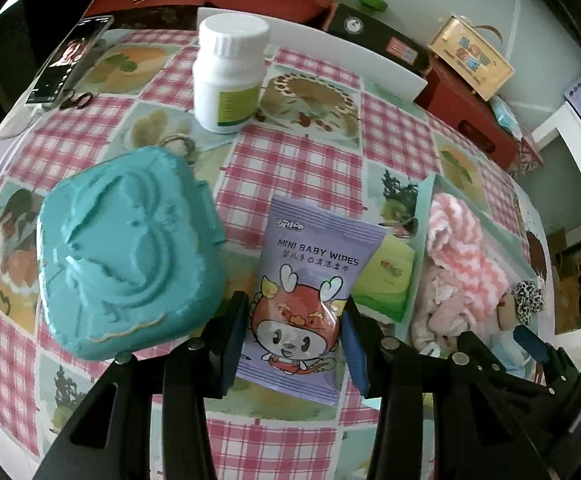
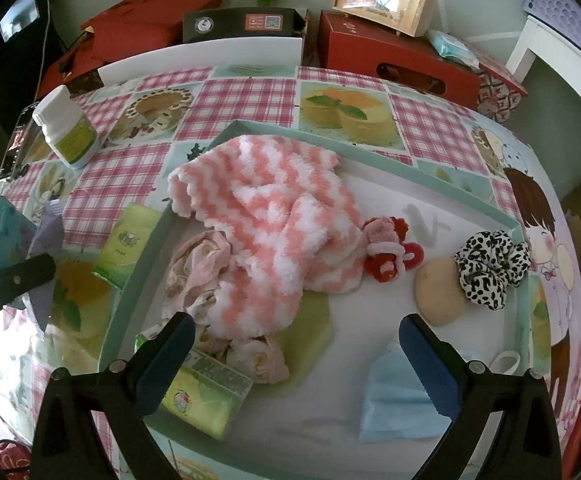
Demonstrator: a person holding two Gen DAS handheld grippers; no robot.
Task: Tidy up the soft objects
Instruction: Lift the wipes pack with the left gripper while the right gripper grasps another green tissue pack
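Purple wipes pack (image 1: 310, 300) lies flat on the checked cloth (image 1: 298, 168), its lower half between the blue pads of the left gripper (image 1: 294, 344); the jaws stand spread to either side of it, and whether the pads touch the wrapper cannot be told. To the pack's left lies a teal case (image 1: 126, 256), hard by its look; beyond stands a white bottle (image 1: 230, 76); to its right a green tissue pack (image 1: 386, 276) rests just outside the tray (image 2: 370, 148). Inside the tray lie a striped fleece cloth (image 2: 266, 216), pink fabric (image 2: 198, 268), a red hair tie (image 2: 390, 256), a leopard scrunchie (image 2: 490, 268), a tan pad (image 2: 438, 292), a blue mask (image 2: 398, 404) and a second tissue pack (image 2: 206, 396). The right gripper (image 2: 294, 364) hovers over the tray's near end, jaws wide apart and holding nothing. The step in hand appears to be the pick-up of the wipes. The next move calls for closing on the pack, lifting it clear of the case, and carrying it right to a bare part of the tray; the thin wrapper may slip or crumple.
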